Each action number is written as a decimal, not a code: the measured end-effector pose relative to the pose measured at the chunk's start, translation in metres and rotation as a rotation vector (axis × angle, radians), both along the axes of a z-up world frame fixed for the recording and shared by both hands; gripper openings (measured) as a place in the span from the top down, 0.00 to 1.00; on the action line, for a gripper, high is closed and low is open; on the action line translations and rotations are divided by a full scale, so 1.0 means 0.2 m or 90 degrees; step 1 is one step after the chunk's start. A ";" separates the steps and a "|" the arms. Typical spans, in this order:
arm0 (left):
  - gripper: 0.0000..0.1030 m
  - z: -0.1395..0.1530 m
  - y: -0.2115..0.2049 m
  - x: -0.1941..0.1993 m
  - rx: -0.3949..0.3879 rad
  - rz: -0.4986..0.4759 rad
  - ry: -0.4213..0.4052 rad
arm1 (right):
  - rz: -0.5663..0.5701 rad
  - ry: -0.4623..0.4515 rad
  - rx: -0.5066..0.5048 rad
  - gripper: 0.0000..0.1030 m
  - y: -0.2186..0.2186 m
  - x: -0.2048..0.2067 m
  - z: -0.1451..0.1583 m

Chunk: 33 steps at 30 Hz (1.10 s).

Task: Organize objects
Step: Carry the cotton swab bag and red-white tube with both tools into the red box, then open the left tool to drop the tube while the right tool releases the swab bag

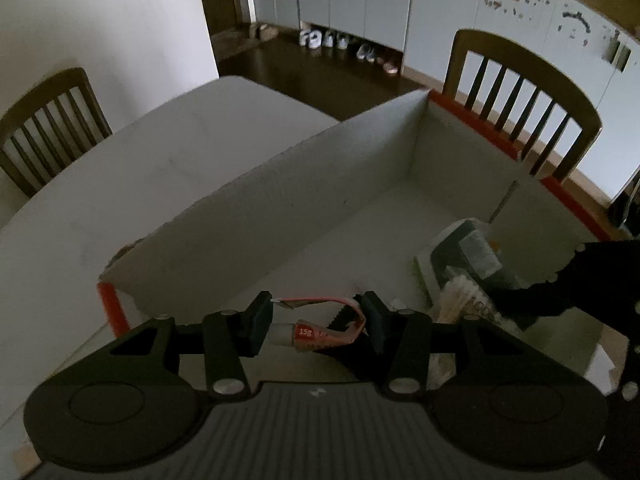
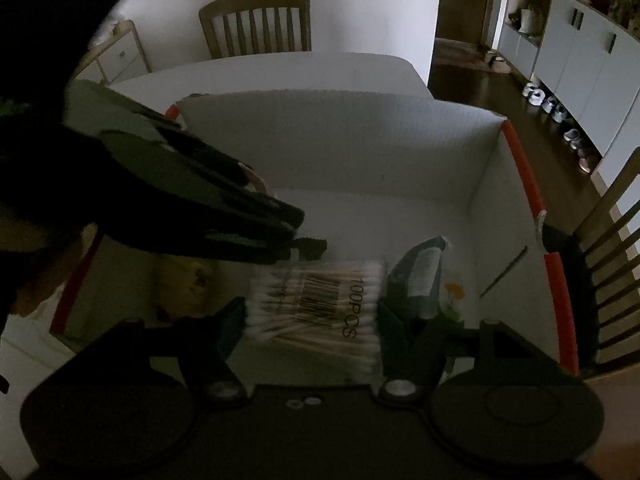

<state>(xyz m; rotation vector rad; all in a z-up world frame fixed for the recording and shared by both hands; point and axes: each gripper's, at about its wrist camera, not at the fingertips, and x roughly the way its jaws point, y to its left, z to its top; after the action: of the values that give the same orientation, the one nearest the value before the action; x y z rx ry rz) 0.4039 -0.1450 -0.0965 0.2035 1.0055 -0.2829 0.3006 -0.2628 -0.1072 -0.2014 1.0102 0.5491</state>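
A white cardboard box with orange corner edges stands on a white table; it also shows in the right wrist view. My left gripper is shut on a small red and white tube marked 15g, held over the box's near end. My right gripper is shut on a clear pack of cotton swabs marked 100PCS, low inside the box. A grey pouch lies on the box floor just right of the swabs; it also shows in the left wrist view. The left gripper reaches in from the left.
Wooden chairs stand at the table's far side and beside the box. A thin dark stick lies inside the box by its right wall. Shoes line the floor under white cabinets.
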 end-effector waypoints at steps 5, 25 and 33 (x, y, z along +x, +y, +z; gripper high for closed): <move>0.53 -0.08 0.00 0.07 0.009 0.011 0.038 | 0.004 0.003 -0.006 0.33 0.01 0.01 -0.01; 0.37 -0.15 -0.04 0.06 -0.002 0.028 0.076 | -0.011 0.024 -0.006 0.32 0.00 0.02 -0.08; 0.37 -0.10 -0.03 -0.05 -0.031 0.037 0.051 | 0.004 0.003 0.015 0.30 -0.02 -0.03 0.01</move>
<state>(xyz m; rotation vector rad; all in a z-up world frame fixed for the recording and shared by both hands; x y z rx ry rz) 0.3935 -0.1503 -0.1166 0.1190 1.0805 -0.2639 0.2940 -0.2675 -0.1058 -0.1831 1.0068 0.5671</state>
